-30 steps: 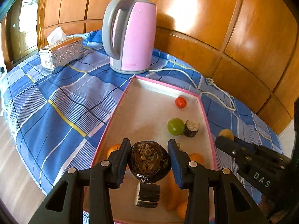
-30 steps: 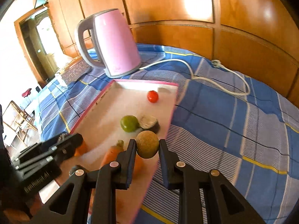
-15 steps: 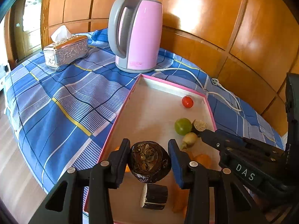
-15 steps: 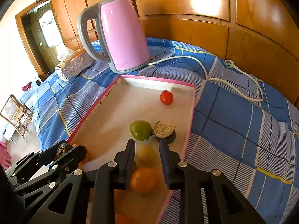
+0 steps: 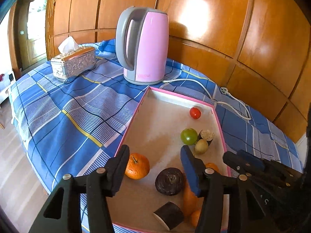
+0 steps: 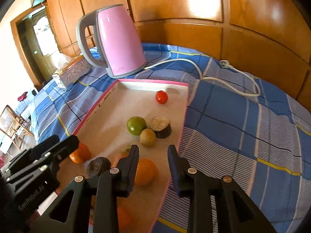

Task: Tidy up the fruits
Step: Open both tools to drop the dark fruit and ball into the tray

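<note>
Fruits [image 5: 188,136] in pink tray [image 5: 176,95]

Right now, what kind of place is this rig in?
Likely a home, perhaps a dining or living room. A pink electric kettle and a silver tissue box stand on a blue plaid tablecloth, with wood wall panelling behind and a doorway at the left.

A home room: wood-panelled wall [image 5: 213,29], checked tablecloth [image 5: 68,106], pink kettle [image 5: 145,48], tissue box [image 5: 74,63].
</note>
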The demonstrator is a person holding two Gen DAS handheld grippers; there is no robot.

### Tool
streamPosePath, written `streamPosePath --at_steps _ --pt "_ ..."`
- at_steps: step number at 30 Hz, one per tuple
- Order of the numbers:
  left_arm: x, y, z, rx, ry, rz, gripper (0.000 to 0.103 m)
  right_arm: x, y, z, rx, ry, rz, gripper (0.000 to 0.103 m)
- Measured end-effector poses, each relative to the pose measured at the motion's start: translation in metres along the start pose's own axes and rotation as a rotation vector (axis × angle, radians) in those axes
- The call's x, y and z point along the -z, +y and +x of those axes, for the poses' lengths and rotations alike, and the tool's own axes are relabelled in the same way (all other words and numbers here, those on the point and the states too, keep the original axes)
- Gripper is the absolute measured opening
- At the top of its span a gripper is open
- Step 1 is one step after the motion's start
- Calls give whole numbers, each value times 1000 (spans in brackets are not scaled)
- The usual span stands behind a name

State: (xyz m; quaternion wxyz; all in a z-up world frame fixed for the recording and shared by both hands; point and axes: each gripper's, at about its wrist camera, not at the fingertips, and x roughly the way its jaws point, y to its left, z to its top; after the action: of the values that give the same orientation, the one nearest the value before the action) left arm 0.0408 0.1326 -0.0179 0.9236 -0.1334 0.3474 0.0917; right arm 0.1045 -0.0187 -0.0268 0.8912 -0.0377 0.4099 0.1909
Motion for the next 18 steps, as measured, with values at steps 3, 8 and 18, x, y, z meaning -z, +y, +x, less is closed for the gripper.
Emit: streamPosePath --at_steps 3,8,18 --pt "1 -1 -7 -4 -11 2 62 6 -2 -7 27 -11 5 32" --pt "6 -1 -18 -25 -30 9 68 20 0 -18 63 -32 -7 34" --pt "17 -2 -35 -48 -47 3 75 44 7 -32 103 -50 -18 36"
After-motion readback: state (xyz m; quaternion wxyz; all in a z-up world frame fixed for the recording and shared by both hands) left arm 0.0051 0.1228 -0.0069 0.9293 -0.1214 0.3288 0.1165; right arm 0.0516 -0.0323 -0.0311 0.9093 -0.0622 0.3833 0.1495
